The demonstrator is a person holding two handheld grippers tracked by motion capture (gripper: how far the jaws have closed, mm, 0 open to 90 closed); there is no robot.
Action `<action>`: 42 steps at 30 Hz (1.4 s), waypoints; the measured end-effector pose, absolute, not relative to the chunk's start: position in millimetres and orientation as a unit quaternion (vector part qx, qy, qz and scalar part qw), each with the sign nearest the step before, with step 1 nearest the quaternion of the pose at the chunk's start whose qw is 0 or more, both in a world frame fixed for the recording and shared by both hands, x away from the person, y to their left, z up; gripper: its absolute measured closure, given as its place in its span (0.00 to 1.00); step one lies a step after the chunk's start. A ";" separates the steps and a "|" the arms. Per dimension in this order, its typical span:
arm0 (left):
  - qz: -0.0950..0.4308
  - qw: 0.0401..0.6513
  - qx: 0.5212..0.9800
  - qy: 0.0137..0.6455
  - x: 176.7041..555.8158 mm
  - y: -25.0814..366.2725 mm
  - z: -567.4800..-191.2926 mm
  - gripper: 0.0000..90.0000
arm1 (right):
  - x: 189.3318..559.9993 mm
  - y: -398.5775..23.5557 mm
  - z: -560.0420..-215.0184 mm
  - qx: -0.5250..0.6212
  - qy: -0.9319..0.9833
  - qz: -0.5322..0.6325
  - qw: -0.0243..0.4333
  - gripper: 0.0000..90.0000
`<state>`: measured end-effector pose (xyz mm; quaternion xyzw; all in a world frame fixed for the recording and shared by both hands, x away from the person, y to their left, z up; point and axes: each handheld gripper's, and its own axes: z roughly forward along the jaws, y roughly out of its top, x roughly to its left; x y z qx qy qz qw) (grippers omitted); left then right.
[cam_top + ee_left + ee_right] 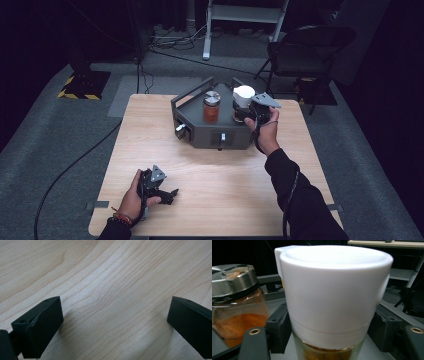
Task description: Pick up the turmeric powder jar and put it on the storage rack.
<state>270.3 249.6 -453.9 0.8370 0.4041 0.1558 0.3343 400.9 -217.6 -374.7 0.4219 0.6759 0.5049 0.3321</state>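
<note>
Two jars stand in the grey tray (212,137), and your right gripper (329,340) has its jaws on either side of the white-capped jar (332,295), low on the cap's skirt where it meets the glass. The pads sit against the jar's sides, so you are clamped on it, though I judge the grip light. The jar stands upright on the tray floor, straight ahead of the tool, with the red jar (235,302) just to the left of the jaws in the right gripper view.

Risks from here: the cap is smooth plastic, so if you lift with this grip the jar may slide down between the pads or tip. Should the cap be loose, it could come off and leave the glass behind. Swinging the tool toward the red jar would knock it, since it stands close. The tray's rail lies just beyond, and a low lift could catch on it.

Your left gripper (159,188) rests on the table (112,270), jaws wide apart, nothing between them, well away from the tray.
</note>
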 end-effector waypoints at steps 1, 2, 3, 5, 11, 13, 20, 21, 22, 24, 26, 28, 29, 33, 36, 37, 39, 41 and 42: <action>0.156 0.334 0.837 0.404 270.3 249.7 -454.0 0.01 | 400.6 -217.6 -374.8 0.422 0.676 0.505 0.333 0.31; 0.156 0.334 0.837 0.404 270.3 249.6 -453.9 0.01 | 400.3 -217.7 -374.8 0.422 0.675 0.505 0.333 0.31; 0.156 0.334 0.837 0.404 270.3 249.6 -453.9 0.01 | 400.3 -218.3 -374.8 0.423 0.675 0.507 0.331 0.30; 0.156 0.334 0.837 0.404 270.3 249.7 -453.9 0.01 | 401.5 -220.3 -373.4 0.421 0.678 0.507 0.325 0.26; 0.156 0.334 0.837 0.404 270.3 249.7 -453.9 0.01 | 399.6 -220.5 -370.3 0.410 0.690 0.495 0.333 0.05; 0.156 0.334 0.837 0.404 270.3 249.6 -453.9 0.01 | 400.0 -222.5 -368.5 0.404 0.697 0.491 0.331 0.04; 0.156 0.334 0.837 0.404 270.3 249.6 -453.9 0.01 | 394.6 -228.4 -363.1 0.392 0.705 0.483 0.340 0.04; 0.156 0.334 0.837 0.404 270.3 249.6 -453.9 0.01 | 392.6 -229.3 -363.3 0.388 0.704 0.484 0.344 0.04; 0.156 0.334 0.837 0.404 270.3 249.7 -453.9 0.01 | 390.8 -230.0 -363.0 0.386 0.705 0.483 0.348 0.04; 0.156 0.334 0.837 0.404 270.5 249.7 -453.8 0.00 | 388.1 -232.2 -361.9 0.381 0.708 0.478 0.352 0.04; 0.156 0.334 0.837 0.404 270.5 249.7 -453.8 0.00 | 384.1 -235.0 -362.5 0.375 0.707 0.478 0.361 0.04; 0.156 0.334 0.837 0.404 270.4 249.7 -453.9 0.01 | 380.4 -237.9 -361.9 0.373 0.705 0.479 0.366 0.04; 0.156 0.334 0.837 0.404 270.4 249.7 -453.9 0.01 | 378.4 -239.0 -361.9 0.373 0.703 0.479 0.369 0.04; 0.156 0.334 0.837 0.404 270.5 249.7 -453.9 0.00 | 369.0 -245.2 -362.8 0.359 0.700 0.480 0.387 0.04; 0.156 0.334 0.837 0.404 270.4 249.7 -453.9 0.01 | 363.1 -248.6 -363.7 0.355 0.700 0.479 0.394 0.04; 0.156 0.334 0.837 0.404 270.5 249.7 -453.9 0.00 | 361.7 -250.4 -364.0 0.355 0.700 0.480 0.392 0.04; 0.156 0.334 0.837 0.404 270.5 249.7 -453.9 0.01 | 358.1 -252.5 -364.9 0.350 0.702 0.478 0.394 0.04; 0.156 0.334 0.837 0.404 270.5 249.7 -453.9 0.00 | 353.5 -253.9 -366.5 0.339 0.706 0.476 0.400 0.04; 0.156 0.334 0.837 0.404 270.5 249.7 -453.9 0.00 | 350.8 -254.9 -367.5 0.336 0.707 0.477 0.401 0.03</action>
